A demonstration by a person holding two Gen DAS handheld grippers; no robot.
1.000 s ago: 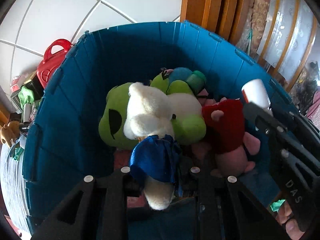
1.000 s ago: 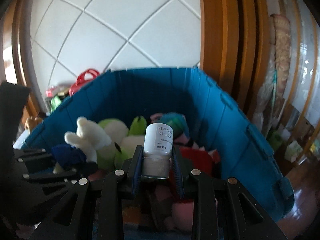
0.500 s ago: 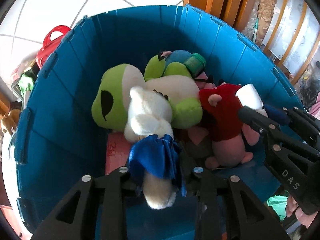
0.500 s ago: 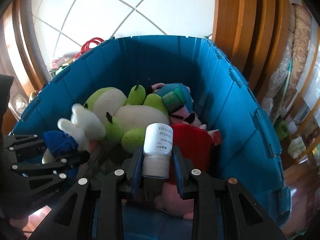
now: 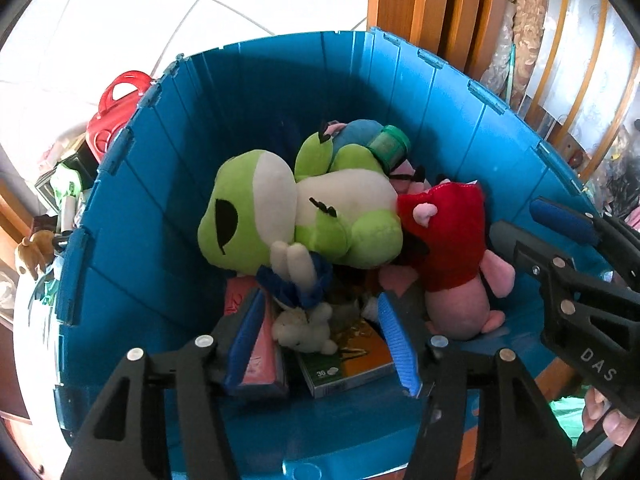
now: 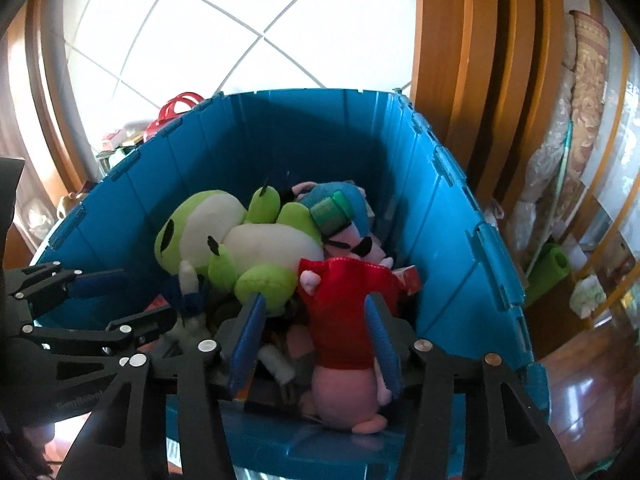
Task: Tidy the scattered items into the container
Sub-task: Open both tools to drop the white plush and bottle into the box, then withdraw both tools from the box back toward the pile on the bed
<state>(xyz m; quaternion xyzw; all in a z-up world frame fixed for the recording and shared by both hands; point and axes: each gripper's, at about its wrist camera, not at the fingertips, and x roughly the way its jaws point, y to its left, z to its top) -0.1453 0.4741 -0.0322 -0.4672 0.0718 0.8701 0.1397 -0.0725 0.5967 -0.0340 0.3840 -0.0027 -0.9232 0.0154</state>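
Left wrist view, my left hand-held gripper (image 5: 326, 342) jaws just opening, nothing gripped, white plush in blue cloth (image 5: 300, 304) lying in blue container (image 5: 132, 240), right hand-held gripper (image 6: 314, 344) also just opening, empty, above pink pig plush (image 6: 344, 344).

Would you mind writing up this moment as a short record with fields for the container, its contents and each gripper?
container: blue bin, open top
contents: green frog plush, pink pig plush in red top, small white plush with blue cloth, green-capped jar, boxes at the bottom
left gripper: open over the bin, jaws just been opening, white plush lying loose below them
right gripper: open over the pig plush, jaws just been opening, nothing held
outside bin: red handled case on the floor
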